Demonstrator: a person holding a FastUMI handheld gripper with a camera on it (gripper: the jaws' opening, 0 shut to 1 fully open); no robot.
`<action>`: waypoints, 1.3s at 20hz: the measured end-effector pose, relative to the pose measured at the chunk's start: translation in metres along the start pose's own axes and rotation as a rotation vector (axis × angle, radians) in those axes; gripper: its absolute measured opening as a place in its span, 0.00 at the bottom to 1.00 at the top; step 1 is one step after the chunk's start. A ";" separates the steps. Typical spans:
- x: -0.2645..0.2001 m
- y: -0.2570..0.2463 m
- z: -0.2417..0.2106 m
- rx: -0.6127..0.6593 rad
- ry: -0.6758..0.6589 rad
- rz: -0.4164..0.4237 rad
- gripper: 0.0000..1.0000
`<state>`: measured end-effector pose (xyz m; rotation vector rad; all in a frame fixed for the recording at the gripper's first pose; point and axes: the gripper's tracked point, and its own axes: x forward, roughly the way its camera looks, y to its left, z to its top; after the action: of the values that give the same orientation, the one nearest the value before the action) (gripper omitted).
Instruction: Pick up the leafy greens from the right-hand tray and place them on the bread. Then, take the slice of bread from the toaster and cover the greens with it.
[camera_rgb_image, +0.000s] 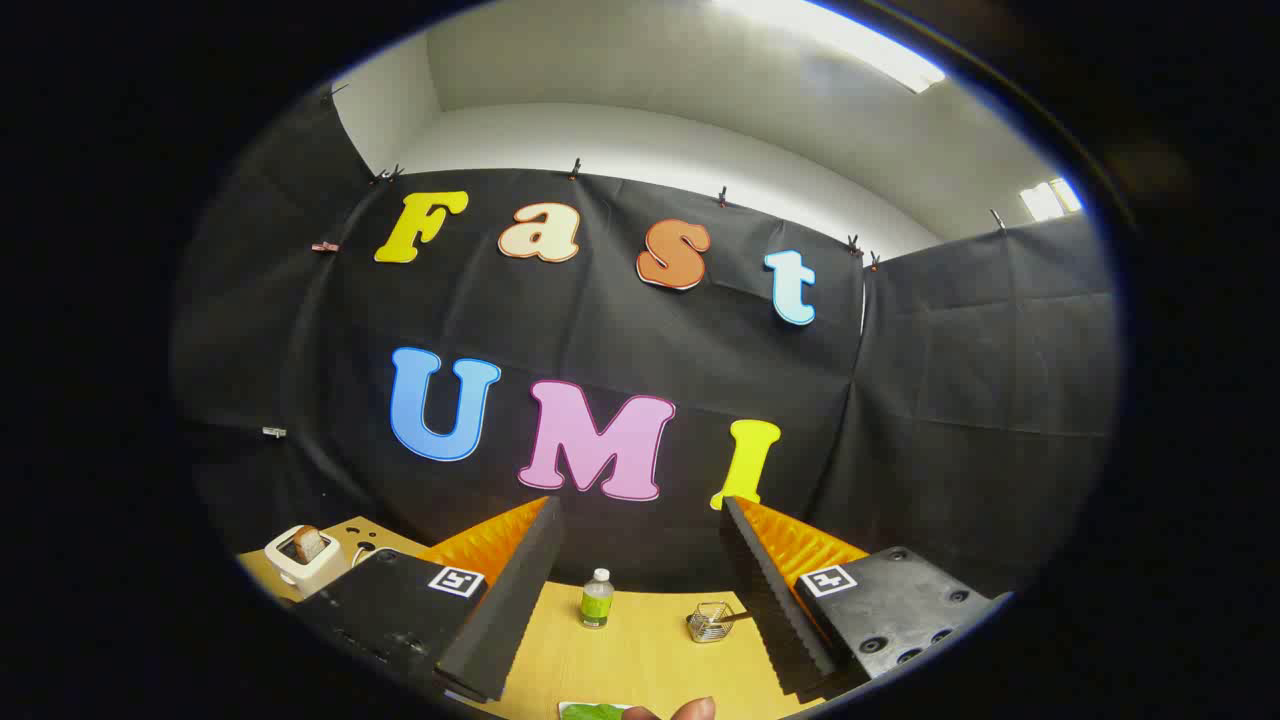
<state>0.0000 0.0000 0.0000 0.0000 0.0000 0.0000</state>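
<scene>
Nothing is held: the fingers are spread wide over the surface. The greens lie just below them, ungrasped. The bread is left in the toaster; both steps remain.

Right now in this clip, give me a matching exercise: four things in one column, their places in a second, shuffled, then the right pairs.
Things
1. slice of bread
2. bottle
3. wire holder
4. leafy greens

Places
A. on the table, just inside the tool's right finger
B. standing in the toaster, beyond the tool's left finger
C. nearest the camera, low between the fingers, beside a fingertip
D. upright on the table, between the fingers, near the booth wall

The tool is open, holding nothing.

Pairs: 1-B, 2-D, 3-A, 4-C
</scene>
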 end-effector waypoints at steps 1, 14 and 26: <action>0.000 -0.002 0.001 0.005 -0.003 -0.005 0.98; 0.005 -0.002 -0.011 0.020 0.024 -0.010 0.98; 0.002 0.000 -0.011 0.023 0.026 -0.006 0.98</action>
<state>0.0019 -0.0002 -0.0106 0.0228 0.0260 -0.0062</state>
